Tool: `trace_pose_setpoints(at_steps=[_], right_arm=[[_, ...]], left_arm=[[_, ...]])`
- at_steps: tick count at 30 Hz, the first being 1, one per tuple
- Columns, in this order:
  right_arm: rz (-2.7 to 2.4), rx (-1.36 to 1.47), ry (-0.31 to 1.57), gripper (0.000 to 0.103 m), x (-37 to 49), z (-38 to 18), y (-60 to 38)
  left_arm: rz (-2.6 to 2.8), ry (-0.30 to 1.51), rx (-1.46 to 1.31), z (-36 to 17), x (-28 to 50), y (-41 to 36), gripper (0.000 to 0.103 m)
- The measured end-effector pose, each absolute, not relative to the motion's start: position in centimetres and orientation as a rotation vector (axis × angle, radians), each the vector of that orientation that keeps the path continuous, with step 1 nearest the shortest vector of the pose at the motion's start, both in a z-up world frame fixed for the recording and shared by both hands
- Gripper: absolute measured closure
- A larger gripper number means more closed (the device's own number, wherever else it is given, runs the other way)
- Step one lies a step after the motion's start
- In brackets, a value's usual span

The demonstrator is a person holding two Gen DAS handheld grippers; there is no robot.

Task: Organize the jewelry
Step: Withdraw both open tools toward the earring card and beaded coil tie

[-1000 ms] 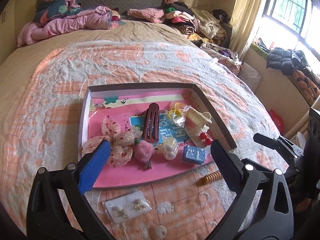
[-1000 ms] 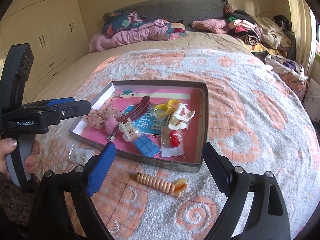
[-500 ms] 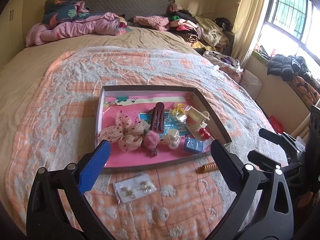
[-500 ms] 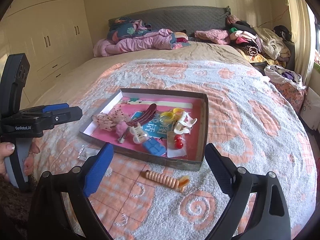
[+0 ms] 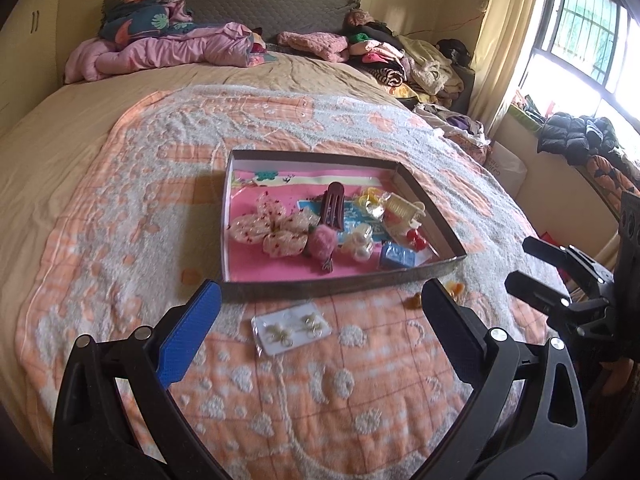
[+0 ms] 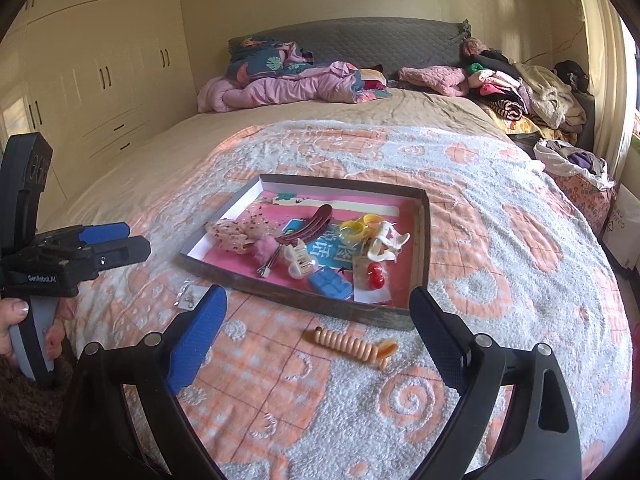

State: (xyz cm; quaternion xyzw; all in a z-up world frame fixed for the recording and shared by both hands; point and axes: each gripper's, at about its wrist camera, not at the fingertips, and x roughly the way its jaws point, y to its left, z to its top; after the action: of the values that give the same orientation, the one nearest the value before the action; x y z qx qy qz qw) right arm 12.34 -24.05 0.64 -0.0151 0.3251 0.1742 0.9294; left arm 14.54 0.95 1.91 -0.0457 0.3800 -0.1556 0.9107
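Right wrist view is showing the beaded hair clip (image 6: 352,344) lying loose on the bedspread (image 6: 520,280), just in front of the near wall of the tray (image 6: 425,240) and between the spread fingers of the right tool (image 6: 316,332), which is gaping wide with nothing in it. That clip is looking light and rigid but knobbly and probably a bit slick, so I'm thinking pinching it across the ribbed middle, not the amber tip, is the way to go. Off to its left the earring card (image 5: 291,328) in its clear sleeve is sitting flat on the blanket, thin, floppy and slippery, so catching an edge seems best. The left tool (image 5: 320,320) is hanging wide open and empty over it. Everything else is sitting jumbled in the tray.
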Motion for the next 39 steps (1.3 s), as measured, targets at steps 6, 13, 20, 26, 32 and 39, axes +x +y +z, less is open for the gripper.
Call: trace_pose_setpoints(at_steps=[6,13,20,26,32,39], right_arm=[[0.375,-0.059,0.661,0.013,11.4,0.5,-23.0],[0.402,-0.089,0.669,0.013,10.5,-0.3,-21.6],[0.411,-0.105,0.687,0.013,10.0,-1.4,-21.1],[0.39,-0.116,0.71,0.013,10.0,-2.6,-21.4],[0.356,-0.095,0.744,0.013,10.5,-4.3,-22.7],[0.291,-0.061,0.785,0.013,11.7,-6.3,-24.9]], left_arm=[[-0.307,0.791,-0.077,1.1,13.2,1.6,0.011],[-0.289,0.799,-0.069,0.3,11.6,2.4,0.011],[-0.272,0.821,-0.054,-0.9,10.4,2.9,0.011],[-0.27,0.858,-0.056,-2.6,10.4,2.8,0.011],[-0.28,0.897,-0.046,-4.4,11.2,2.0,0.011],[-0.295,0.935,-0.047,-6.4,13.4,0.3,0.011]])
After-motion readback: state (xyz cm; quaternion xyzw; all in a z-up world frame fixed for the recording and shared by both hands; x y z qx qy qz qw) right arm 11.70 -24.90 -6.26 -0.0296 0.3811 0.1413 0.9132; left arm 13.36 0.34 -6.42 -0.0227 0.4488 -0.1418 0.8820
